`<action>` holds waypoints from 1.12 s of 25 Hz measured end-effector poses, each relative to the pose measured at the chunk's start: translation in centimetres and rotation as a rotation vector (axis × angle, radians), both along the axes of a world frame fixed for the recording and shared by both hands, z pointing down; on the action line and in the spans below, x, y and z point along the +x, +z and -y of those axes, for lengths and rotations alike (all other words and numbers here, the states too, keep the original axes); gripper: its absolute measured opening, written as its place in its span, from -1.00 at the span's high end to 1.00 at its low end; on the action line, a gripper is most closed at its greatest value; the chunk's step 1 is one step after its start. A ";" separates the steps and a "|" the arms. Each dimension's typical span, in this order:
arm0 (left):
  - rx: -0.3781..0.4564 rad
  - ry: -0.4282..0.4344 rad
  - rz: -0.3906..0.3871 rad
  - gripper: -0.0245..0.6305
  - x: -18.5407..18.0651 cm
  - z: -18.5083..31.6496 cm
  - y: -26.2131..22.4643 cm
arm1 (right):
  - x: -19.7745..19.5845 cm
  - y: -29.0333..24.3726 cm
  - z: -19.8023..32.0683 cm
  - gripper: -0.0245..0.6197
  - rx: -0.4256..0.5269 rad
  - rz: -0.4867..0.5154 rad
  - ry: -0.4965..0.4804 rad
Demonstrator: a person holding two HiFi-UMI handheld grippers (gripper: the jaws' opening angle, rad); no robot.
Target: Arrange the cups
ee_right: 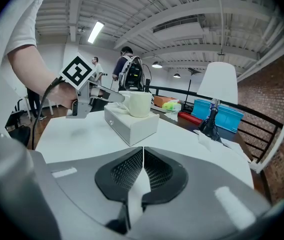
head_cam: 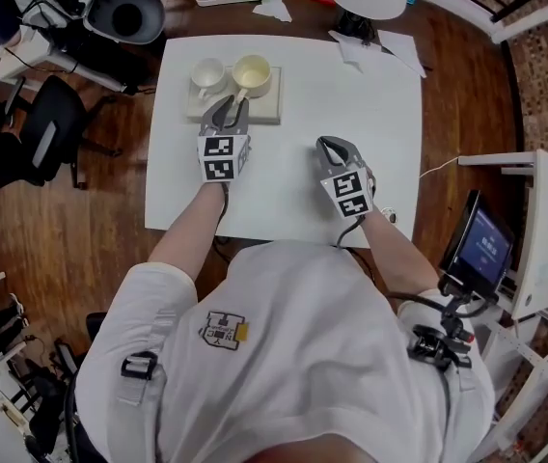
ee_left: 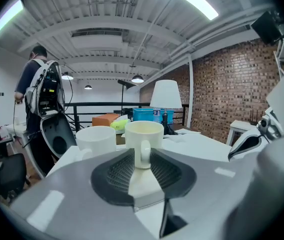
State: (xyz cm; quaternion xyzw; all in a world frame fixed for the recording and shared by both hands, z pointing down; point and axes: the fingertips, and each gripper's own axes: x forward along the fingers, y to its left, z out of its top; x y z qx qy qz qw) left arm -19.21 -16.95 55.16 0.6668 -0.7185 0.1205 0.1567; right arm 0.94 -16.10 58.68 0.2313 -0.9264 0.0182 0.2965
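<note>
Loosely around cream cup handle (ee_left: 143, 153): open left gripper (head_cam: 228, 113) fingers (ee_left: 116, 173).

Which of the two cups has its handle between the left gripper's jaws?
The cream cup, the right one on the box; the white cup stands left of the jaws.

**Head view.** From above the person, facing steeply down at the white square table (head_cam: 390, 162); the pale rectangular box (head_cam: 266, 114) lies far below the lens.

**Left gripper view.** Low, almost level, right up against that box.

**Right gripper view.** Low over the table (farther from the box), looking obliquely across at one of its corners.

All three views share the box and the cream ceramic cup (head_cam: 252, 71) standing on it.
</note>
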 end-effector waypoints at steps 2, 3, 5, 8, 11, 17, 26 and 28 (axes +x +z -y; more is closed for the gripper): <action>0.011 0.006 -0.022 0.63 -0.1 -1.1 -0.1 | -0.3 -0.1 -0.3 0.90 0.001 0.000 0.008; 0.013 0.011 -0.034 0.63 -0.2 -1.8 0.0 | -0.4 -0.1 -0.5 0.90 0.000 0.000 0.015; 0.008 0.026 -0.057 0.63 -0.4 -3.3 0.3 | -0.5 -0.1 -1.1 0.90 -0.004 -0.001 0.036; -0.023 0.064 -0.084 0.63 -0.7 -6.2 1.4 | -0.7 0.1 -2.5 0.90 -0.016 -0.001 0.080; -0.055 0.106 -0.104 0.63 -1.3 -9.7 2.9 | -1.2 0.2 -4.9 0.90 -0.015 -0.001 0.116; -0.140 0.176 -0.098 0.63 -1.4 -15.9 5.9 | -2.3 0.6 -9.4 0.90 -0.032 0.015 0.137; -0.272 0.140 -0.090 0.63 1.3 -23.2 9.0 | -1.2 3.2 -14.0 0.91 -0.115 0.047 0.083; -0.288 0.136 -0.083 0.66 1.9 -24.3 9.2 | -1.0 3.7 -14.8 0.91 -0.132 0.053 0.073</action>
